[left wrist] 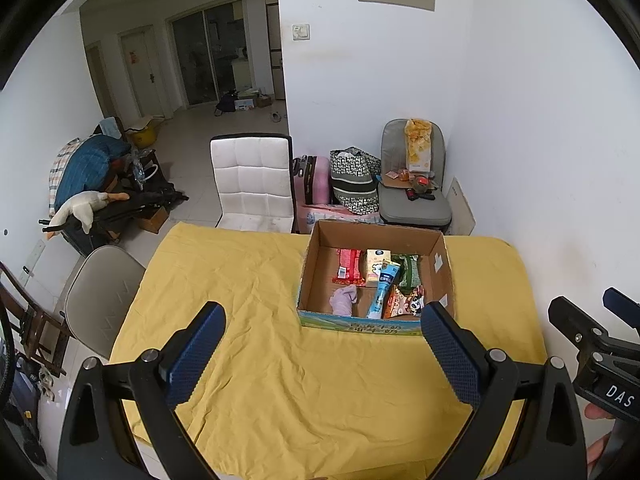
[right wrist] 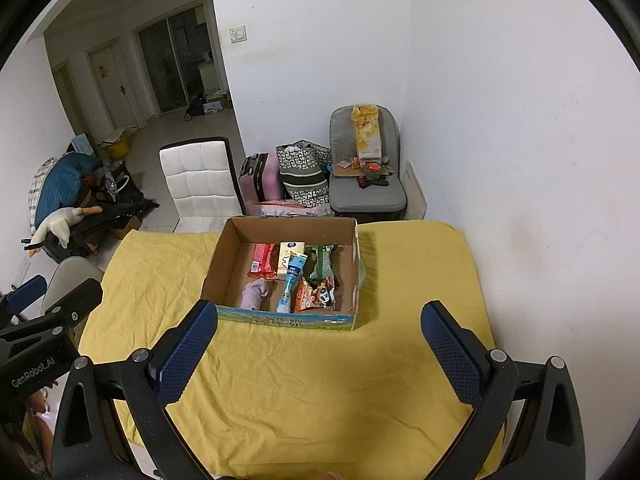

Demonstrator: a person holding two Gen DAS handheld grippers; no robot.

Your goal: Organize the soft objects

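Note:
An open cardboard box (left wrist: 440, 264) (right wrist: 228, 256) stands on the yellow cloth near the table's far edge. In it lie a red packet (left wrist: 347, 266) (right wrist: 262, 259), a small cream carton (left wrist: 376, 264) (right wrist: 289, 258), a blue tube (left wrist: 382, 292) (right wrist: 290, 286), a green packet (left wrist: 409, 270) (right wrist: 322, 266), an orange panda snack bag (left wrist: 404, 300) (right wrist: 316, 298) and a lilac soft cloth (left wrist: 343, 300) (right wrist: 254, 295). My left gripper (left wrist: 322, 346) is open and empty, held above the cloth in front of the box. My right gripper (right wrist: 320, 342) is open and empty, also in front of the box.
The table with the yellow cloth (left wrist: 248, 288) (right wrist: 400, 280) stands against a white wall on the right. A white chair (left wrist: 252, 180) (right wrist: 198, 180) stands behind it, a beige chair (left wrist: 100, 296) at its left. A grey chair (left wrist: 416, 196) with clutter and bags (left wrist: 354, 184) stand behind.

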